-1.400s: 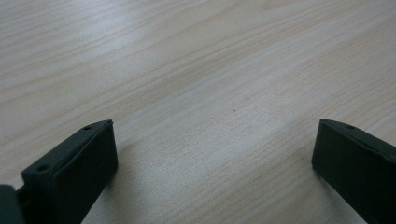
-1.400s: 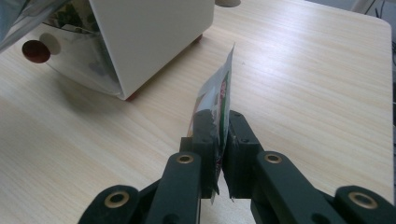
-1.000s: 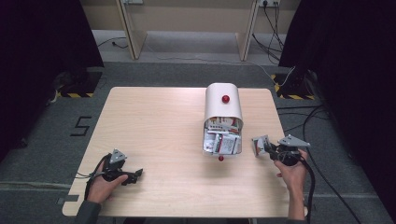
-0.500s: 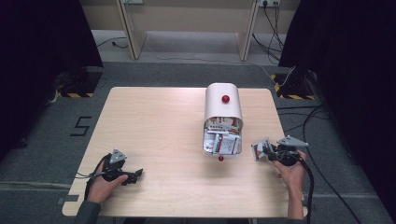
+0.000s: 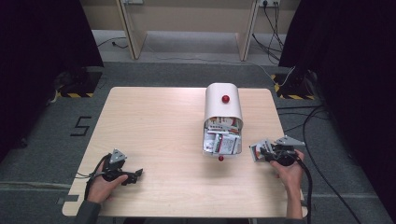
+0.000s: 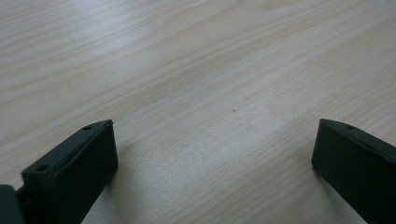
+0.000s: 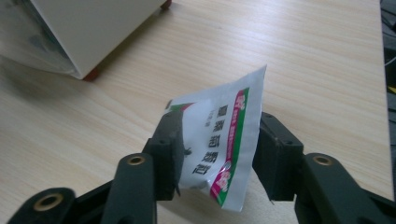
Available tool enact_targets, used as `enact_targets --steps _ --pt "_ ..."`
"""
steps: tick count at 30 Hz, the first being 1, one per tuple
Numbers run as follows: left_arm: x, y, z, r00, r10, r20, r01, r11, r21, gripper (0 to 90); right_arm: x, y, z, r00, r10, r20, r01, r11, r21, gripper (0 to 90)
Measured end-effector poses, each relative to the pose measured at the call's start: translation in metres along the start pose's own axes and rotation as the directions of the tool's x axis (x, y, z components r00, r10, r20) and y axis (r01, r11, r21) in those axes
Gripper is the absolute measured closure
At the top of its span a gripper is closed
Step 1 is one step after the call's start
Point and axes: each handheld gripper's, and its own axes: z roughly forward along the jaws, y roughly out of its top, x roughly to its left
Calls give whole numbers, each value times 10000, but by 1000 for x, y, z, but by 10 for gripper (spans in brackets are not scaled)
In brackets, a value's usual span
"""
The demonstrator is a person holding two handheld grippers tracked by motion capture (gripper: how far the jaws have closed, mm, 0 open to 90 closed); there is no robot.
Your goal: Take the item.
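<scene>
A white and green sachet (image 7: 219,135) with red print stands between the jaws of my right gripper (image 7: 219,123). The jaws have just been opening, and the sachet leans loosely on one of them. That right gripper (image 5: 259,153) sits at the table's right edge, just right of a white round-topped box (image 5: 223,105). The box lies on its back with its front flap (image 5: 222,142) open and several sachets inside. My left gripper (image 5: 133,176) rests low on the table's front left. Its jaws stand wide apart over bare wood (image 6: 215,135).
The box carries a red knob (image 5: 225,99) on top and another (image 5: 220,158) at the flap's front edge. Its white side (image 7: 93,28) lies close ahead of the right gripper. A cable (image 5: 308,186) trails off the table's right edge.
The right gripper's jaws have spread apart around the sachet, which has sunk slightly toward the table. The left hand and gripper have stayed still.
</scene>
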Motion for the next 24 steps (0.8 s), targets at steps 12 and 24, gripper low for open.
enact_targets --steps 12,24 --pt "0 0 0 10000 5 0 -5 10000 4 0 -1 3 -7 9987 352 355 -344 9991 -228 462" --pt "0 0 0 10000 2 0 -2 10000 2 0 4 7 -13 9971 677 358 -660 9967 -465 350"
